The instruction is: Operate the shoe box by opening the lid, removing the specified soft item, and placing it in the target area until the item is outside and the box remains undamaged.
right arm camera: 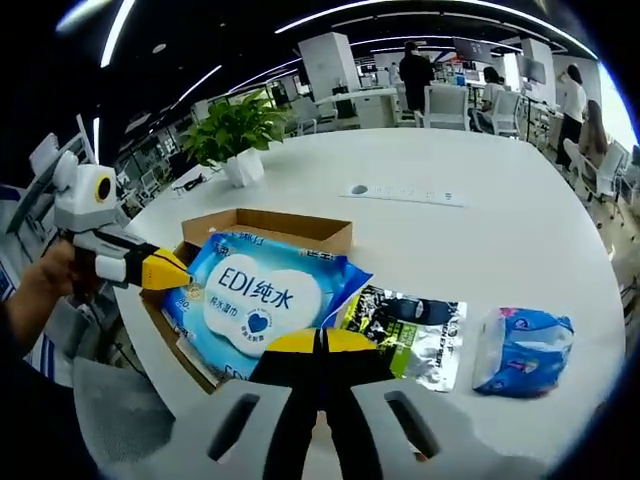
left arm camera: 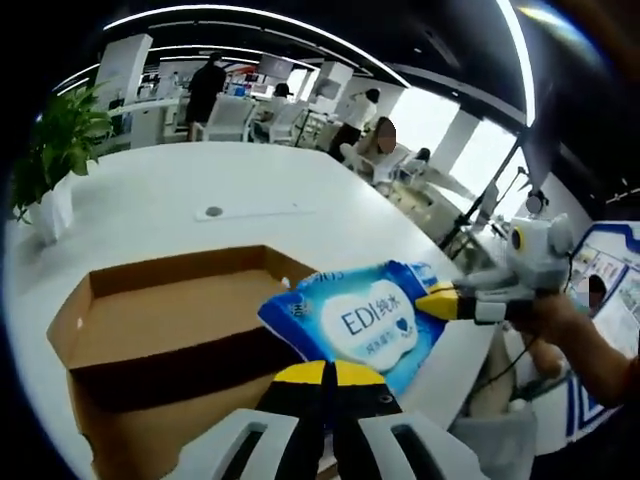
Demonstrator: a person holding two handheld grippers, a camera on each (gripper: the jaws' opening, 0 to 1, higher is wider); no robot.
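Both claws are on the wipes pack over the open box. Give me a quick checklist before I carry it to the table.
1. Left claw shut on wipes pack: ok.
2. Right claw shut on its opposite edge: ok.
3. Pack clear of the box: cannot tell; it overlaps the box rim.
4. Box undamaged: ok, walls look straight.
5. Landing spot: bare white table lies beyond the black-green pouch and blue packet: ok.

Both views face each other closely across the wipes pack (left arm camera: 365,322) (right arm camera: 255,300).
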